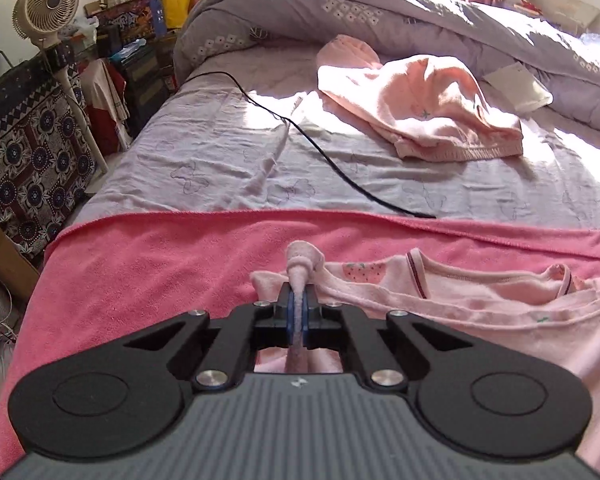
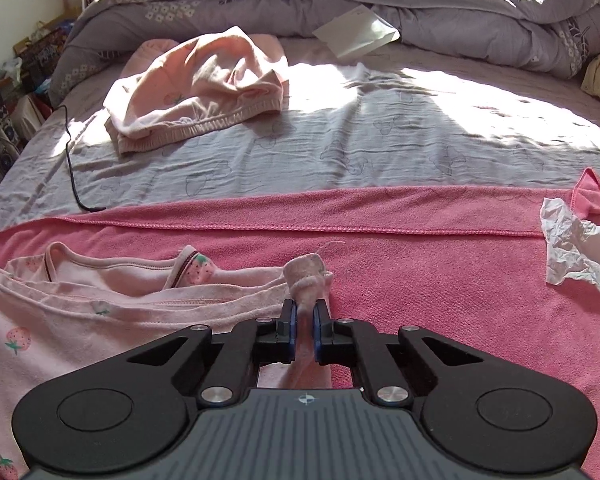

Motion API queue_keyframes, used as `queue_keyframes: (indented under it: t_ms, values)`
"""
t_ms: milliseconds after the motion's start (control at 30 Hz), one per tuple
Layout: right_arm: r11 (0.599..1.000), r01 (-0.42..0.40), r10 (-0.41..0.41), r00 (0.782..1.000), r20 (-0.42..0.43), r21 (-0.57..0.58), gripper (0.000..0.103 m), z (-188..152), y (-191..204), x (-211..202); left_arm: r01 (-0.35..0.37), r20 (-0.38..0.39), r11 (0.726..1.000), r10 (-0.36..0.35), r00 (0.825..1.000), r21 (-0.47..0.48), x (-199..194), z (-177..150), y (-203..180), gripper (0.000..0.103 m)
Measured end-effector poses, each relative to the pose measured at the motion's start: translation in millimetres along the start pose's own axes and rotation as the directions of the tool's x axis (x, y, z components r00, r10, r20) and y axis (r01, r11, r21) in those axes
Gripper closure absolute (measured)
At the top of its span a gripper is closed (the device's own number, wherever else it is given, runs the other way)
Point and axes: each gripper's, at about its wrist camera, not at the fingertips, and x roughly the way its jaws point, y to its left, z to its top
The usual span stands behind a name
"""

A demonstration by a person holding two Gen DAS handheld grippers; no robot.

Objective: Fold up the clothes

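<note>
A pale pink shirt with strawberry prints (image 1: 480,296) (image 2: 112,304) lies across the pink towel (image 1: 148,264) (image 2: 440,248) at the bed's near edge. My left gripper (image 1: 298,312) is shut on a bunched corner of the shirt's left end, which pokes up past the blue pads. My right gripper (image 2: 305,320) is shut on the bunched right end of the same shirt. The neckline with its dark trim faces away from me. A second pink garment with an elastic waistband (image 1: 424,108) (image 2: 196,92) lies crumpled farther up the bed.
A black cable (image 1: 320,148) (image 2: 71,168) runs over the lilac sheet. A rolled grey floral duvet (image 1: 380,12) (image 2: 340,0) lines the far side. Crumpled white paper (image 2: 576,248) sits on the towel's right. A fan (image 1: 48,4) and cluttered boxes stand left of the bed.
</note>
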Motion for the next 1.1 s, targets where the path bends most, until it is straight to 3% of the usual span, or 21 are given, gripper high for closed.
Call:
queue_keyframes:
  t_ms: [67, 133, 300, 400, 467, 500, 533, 667, 800, 867, 967, 1033, 1100]
  values:
    - [0.999, 0.017, -0.016, 0.999, 0.045, -0.032, 0.093, 4.6, 4.6, -9.3, -0.021, 0.027, 1.0, 0.021, 0.999, 0.019, -2.4, 7.5, 3.6, 0.101]
    - [0.997, 0.031, -0.027, 0.998, 0.055, -0.066, 0.093, 7.5, 8.5, -2.3, -0.037, 0.006, 0.998, 0.037, 0.999, 0.043, 11.3, 10.4, 4.9, 0.1]
    - [0.992, 0.009, -0.015, 0.999, -0.042, -0.125, 0.091, 5.3, 10.5, 59.5, -0.074, -0.157, 0.992, 0.09, 0.984, 0.107, 68.6, -2.8, 5.4, 0.081]
    - [0.99, 0.022, -0.029, 0.998, -0.047, -0.14, 0.078, 1.9, 10.8, 66.4, -0.089, -0.137, 0.987, 0.107, 0.985, 0.133, 62.2, -4.6, 6.8, 0.062]
    - [0.993, 0.033, -0.033, 0.999, -0.006, -0.113, 0.051, 1.8, 2.1, 41.5, -0.142, -0.108, 0.979, 0.159, 0.981, 0.147, 48.1, -2.2, 12.4, 0.034]
    - [0.995, 0.034, -0.033, 0.999, 0.017, -0.091, 0.044, -0.6, -4.5, 29.6, -0.156, -0.101, 0.977, 0.172, 0.98, 0.142, 41.3, -1.9, 17.6, 0.031]
    - [0.997, 0.032, -0.03, 0.999, 0.032, -0.063, 0.037, -4.3, -10.9, 18.1, -0.165, -0.102, 0.978, 0.178, 0.979, 0.13, 34.6, -2.6, 24.1, 0.03]
    - [0.998, -0.011, 0.015, 0.998, -0.06, 0.061, 0.036, -37.8, -34.7, -22.8, -0.162, -0.112, 0.981, 0.174, 0.978, 0.106, 2.5, -14.1, 44.0, 0.031]
    - [0.999, -0.048, 0.052, 0.976, -0.21, 0.023, 0.036, -84.9, -25.2, -50.0, -0.036, -0.156, 0.98, 0.068, 0.985, 0.198, -41.1, -47.9, 31.1, 0.031]
    - [0.998, -0.064, 0.067, 0.963, -0.261, 0.023, 0.036, -104.8, -18.7, -56.8, 0.032, -0.22, 0.981, 0.01, 0.975, 0.189, -56.7, -67.3, 20.3, 0.03]
    - [0.99, -0.051, 0.089, 0.951, -0.296, 0.133, 0.036, -126.1, -17.2, -57.7, 0.083, -0.306, 0.992, -0.049, 0.951, 0.099, -64.1, -93.5, 7.0, 0.025]
    - [0.978, -0.043, 0.102, 0.953, -0.285, 0.206, 0.036, -129.4, -19.1, -54.1, 0.043, -0.319, 0.994, -0.01, 0.948, 0.098, -60.9, -106.3, -1.9, 0.024]
    - [0.97, -0.037, 0.104, 0.957, -0.27, 0.241, 0.036, -129.4, -18.8, -50.2, -0.026, -0.293, 0.983, 0.08, 0.953, 0.184, -54.6, -118.3, -14.6, 0.021]
